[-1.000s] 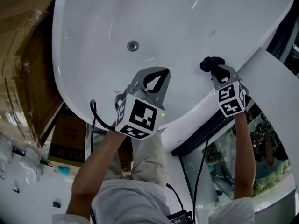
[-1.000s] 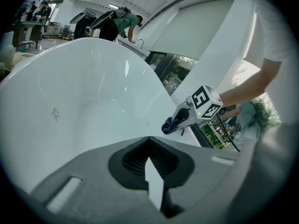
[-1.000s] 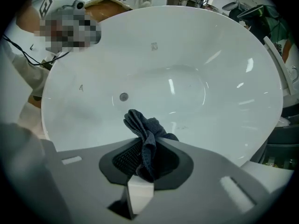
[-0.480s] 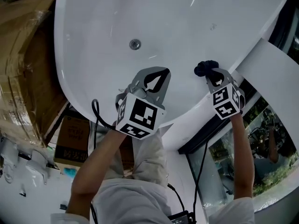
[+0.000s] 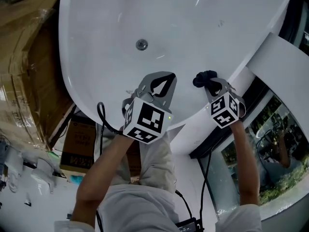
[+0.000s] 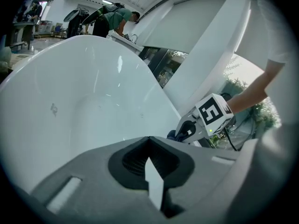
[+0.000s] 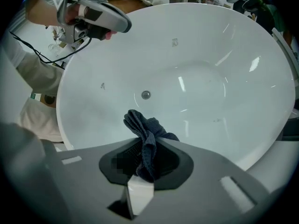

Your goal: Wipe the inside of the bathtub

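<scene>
Right gripper (image 5: 211, 87) clamps dark cloth (image 7: 148, 139) — cardboard box (image 5: 79, 146) print unreadable.

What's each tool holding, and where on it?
Right tool pinches the cloth by a bunched fold; left tool is shut on nothing.

White floor (image 5: 187, 175) down by the person's legs. Big white bathtub (image 5: 203, 28) stands on it, drain (image 5: 141, 44) at the btm. Cardboard box (image 5: 79, 146) just beside the tub's near end, plastic-wrapped crate (image 5: 26, 76) further left. Small fittings (image 5: 36, 178) lower left, too blurry to ID.
</scene>
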`<state>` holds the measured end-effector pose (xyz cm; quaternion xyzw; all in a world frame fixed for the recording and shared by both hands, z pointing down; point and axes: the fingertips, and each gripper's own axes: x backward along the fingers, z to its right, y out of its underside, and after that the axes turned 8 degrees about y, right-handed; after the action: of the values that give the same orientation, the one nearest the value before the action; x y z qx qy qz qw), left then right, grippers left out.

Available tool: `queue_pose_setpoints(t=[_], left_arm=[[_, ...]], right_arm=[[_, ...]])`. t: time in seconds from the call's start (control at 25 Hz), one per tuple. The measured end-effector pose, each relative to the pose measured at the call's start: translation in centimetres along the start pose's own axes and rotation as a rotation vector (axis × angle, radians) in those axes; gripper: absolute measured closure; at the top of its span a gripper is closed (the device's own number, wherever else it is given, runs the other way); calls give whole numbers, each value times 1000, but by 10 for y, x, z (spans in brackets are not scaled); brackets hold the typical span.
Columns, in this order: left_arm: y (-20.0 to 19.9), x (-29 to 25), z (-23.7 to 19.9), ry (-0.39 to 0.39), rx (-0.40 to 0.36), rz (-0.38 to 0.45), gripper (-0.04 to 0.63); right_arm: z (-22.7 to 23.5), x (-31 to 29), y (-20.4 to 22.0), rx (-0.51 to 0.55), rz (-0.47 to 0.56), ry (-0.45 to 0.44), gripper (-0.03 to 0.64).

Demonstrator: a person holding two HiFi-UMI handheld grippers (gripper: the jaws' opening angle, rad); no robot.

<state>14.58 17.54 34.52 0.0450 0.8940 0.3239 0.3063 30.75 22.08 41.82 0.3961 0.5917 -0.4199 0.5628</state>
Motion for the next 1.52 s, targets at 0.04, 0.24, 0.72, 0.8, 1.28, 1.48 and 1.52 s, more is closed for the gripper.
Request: queue_pose_setpoints(t=[0.04, 0.24, 0.72, 0.8, 1.28, 1.48, 1.52], left_arm=[[1, 1, 2, 2, -3, -3, 597], [10, 6, 6, 4, -7, -14, 597], [13, 13, 5, 3, 0, -12, 597], [12, 14, 1, -2, -1, -8, 597], [-2, 24, -21, -59, 23, 17, 597], [-24, 25, -35, -61, 31, 54, 597], [-28, 24, -39, -67, 28, 54, 597]], right_arm=[[-5, -1, 1, 3, -5, -1, 543], [-34, -4, 5, 18, -25, -31, 543], [-127, -2, 4, 25, -47, -206, 544], [-135, -1, -1, 23, -33, -236, 543], [-72, 20, -53, -18, 139, -141, 543], [-6, 21, -54, 0, 116, -6, 543], [7, 21, -55, 3, 117, 9, 543]])
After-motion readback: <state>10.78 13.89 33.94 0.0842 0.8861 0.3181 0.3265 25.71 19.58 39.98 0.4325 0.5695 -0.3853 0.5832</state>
